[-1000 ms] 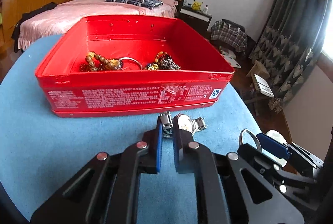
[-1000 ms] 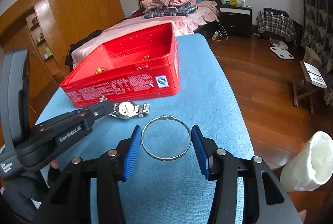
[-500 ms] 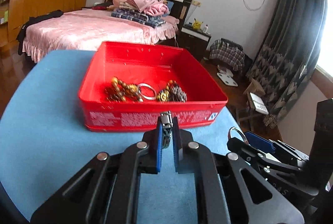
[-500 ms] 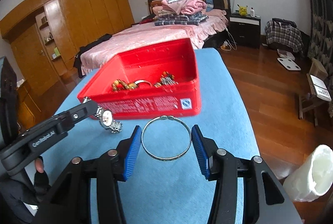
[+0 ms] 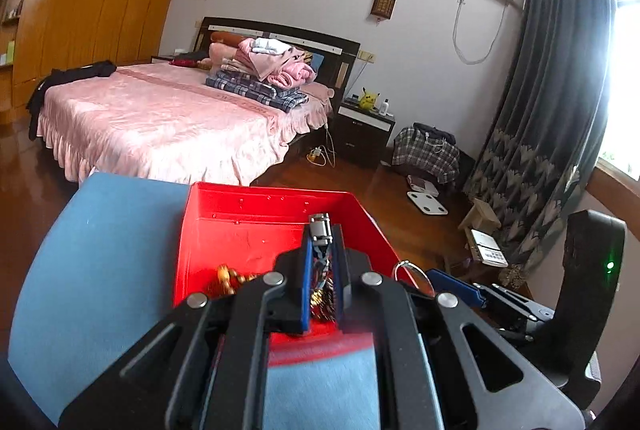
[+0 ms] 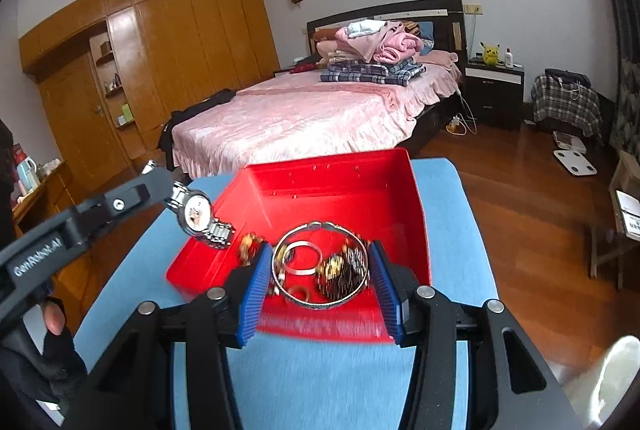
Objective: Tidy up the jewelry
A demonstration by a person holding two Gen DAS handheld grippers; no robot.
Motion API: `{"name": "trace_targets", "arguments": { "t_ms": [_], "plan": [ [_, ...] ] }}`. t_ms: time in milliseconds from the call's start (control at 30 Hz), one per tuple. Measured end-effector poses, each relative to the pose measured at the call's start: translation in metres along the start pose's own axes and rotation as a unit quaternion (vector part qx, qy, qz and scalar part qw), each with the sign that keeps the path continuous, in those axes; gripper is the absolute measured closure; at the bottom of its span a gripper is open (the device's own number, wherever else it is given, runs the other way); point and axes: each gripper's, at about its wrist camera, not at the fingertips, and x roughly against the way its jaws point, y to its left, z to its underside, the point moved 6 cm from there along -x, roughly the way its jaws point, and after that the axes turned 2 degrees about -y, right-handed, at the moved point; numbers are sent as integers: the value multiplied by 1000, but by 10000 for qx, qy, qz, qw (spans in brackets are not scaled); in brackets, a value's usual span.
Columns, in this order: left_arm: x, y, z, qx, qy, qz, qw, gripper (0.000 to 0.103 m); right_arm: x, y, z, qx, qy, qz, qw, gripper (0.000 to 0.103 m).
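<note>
Right up close, the right gripper (image 6: 320, 280) is standing about half open, its ribbed blue pads pressing on either side of a thin silver bangle (image 6: 319, 264), a plain metal hoop with a small clasp at its far edge. The hoop is lying almost flat between the pads, facing up.

The red tin (image 6: 420, 214) is sitting directly ahead of and below that bangle on the blue cloth-covered table (image 6: 452, 190). That is the relation the drop turns on, I'd judge: the hoop is hanging over the tin's near end, above a heap of amber beads, a dark beaded bracelet and another silver ring.

Over on the left, the left gripper (image 5: 322, 262) is clamped fully shut on the steel link band of a wristwatch (image 6: 198, 216). The watch is hanging with its long axis running down and towards the tin, its white round face showing and the loose end of the band dangling by the tin's left rim. The right hand looks nearer to a clean release; the watch is only just reaching the edge.

The tin is glossy, straight-walled sheet metal, with white print blurring along its near side.

Beyond it, a pink-covered bed (image 6: 304, 114) is carrying folded clothes.
</note>
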Motion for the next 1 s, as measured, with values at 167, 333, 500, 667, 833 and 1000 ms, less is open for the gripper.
{"name": "trace_targets", "arguments": {
  "t_ms": [167,333,500,667,833,1000],
  "plan": [
    [-30,13,1,38,161,-21,9999,96,-25,-5,-6,-6,81,3,10000,54],
    [-52,26,8,60,365,-32,9993,96,-47,-9,-3,-21,241,14,9997,54],
    [-60,44,15,192,562,-182,9981,61,-60,-16,4,-110,389,53,9992,43],
    [-51,55,16,163,534,-338,9979,42,-49,-20,5,-106,261,172,9995,33],
    [-23,57,19,-23,376,-608,9974,20,-27,-23,0,-89,87,219,9997,21],
    [4,51,15,-203,239,-871,9957,12,-5,-18,-5,19,-37,208,9998,10]
  ]
}}
